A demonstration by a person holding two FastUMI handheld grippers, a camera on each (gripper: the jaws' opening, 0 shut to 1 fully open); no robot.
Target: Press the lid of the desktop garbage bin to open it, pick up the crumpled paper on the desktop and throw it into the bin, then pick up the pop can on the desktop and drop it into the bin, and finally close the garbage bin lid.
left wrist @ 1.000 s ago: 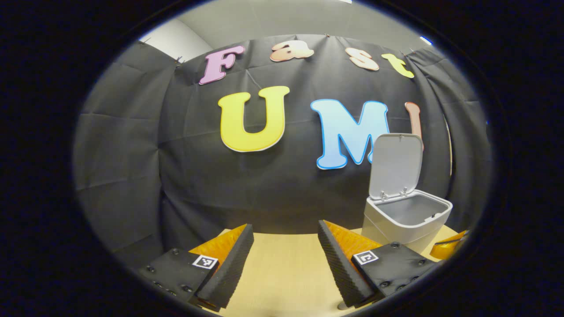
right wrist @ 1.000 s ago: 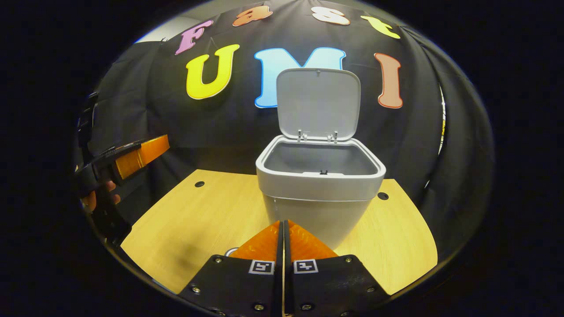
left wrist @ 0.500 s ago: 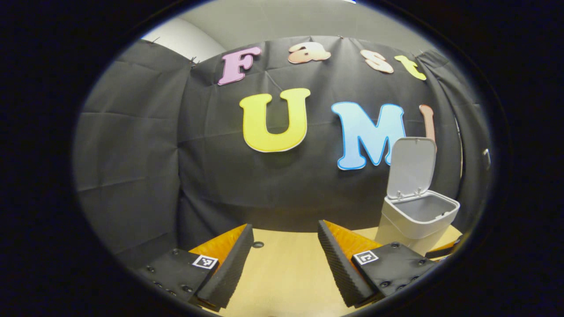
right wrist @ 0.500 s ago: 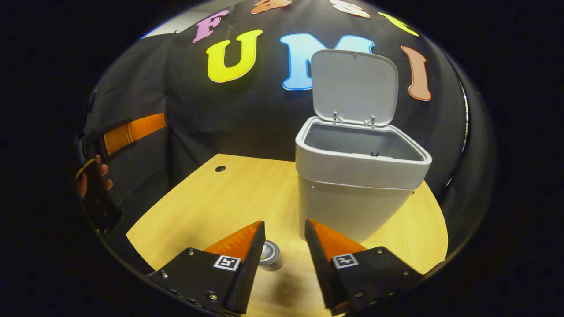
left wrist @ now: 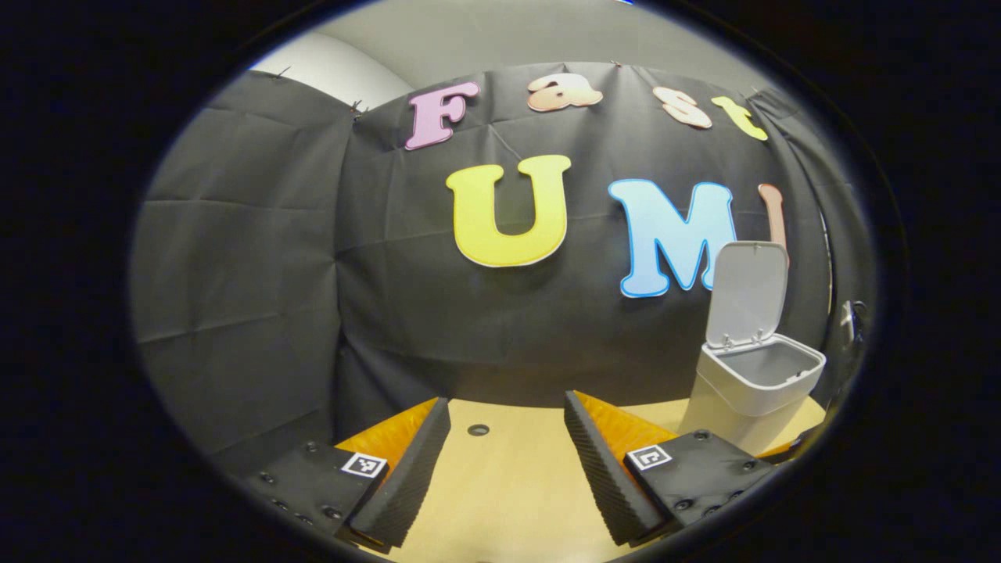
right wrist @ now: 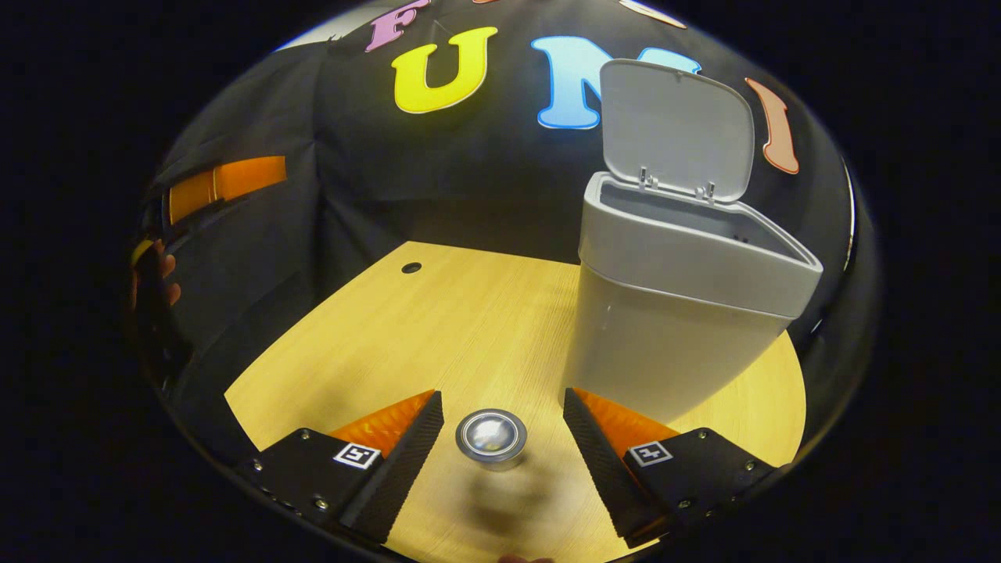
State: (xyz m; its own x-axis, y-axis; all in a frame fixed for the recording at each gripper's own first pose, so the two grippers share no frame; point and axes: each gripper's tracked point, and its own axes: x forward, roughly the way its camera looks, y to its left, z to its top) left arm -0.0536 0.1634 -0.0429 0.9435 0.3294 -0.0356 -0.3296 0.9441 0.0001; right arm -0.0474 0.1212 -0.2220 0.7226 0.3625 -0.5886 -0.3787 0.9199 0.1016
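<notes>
Right gripper over the pop can, bin lid up; left gripper standing off.

From the left: the left gripper (left wrist: 507, 461) is held out over bare desk (left wrist: 508, 485), jaws spread and empty, apparently parked aside to leave the work to the other hand. In the right gripper view it sits at the far left edge (right wrist: 227, 178). Centre: the right gripper (right wrist: 500, 461) is spread wide with the pop can (right wrist: 491, 436) upright on the desk between its fingers, neither touching, seemingly lined up for a grasp. Right: the garbage bin (right wrist: 672, 313) stands just beside the can, lid (right wrist: 676, 129) propped upright, ready to receive it. No crumpled paper is visible on the desk; probably already binned.
</notes>
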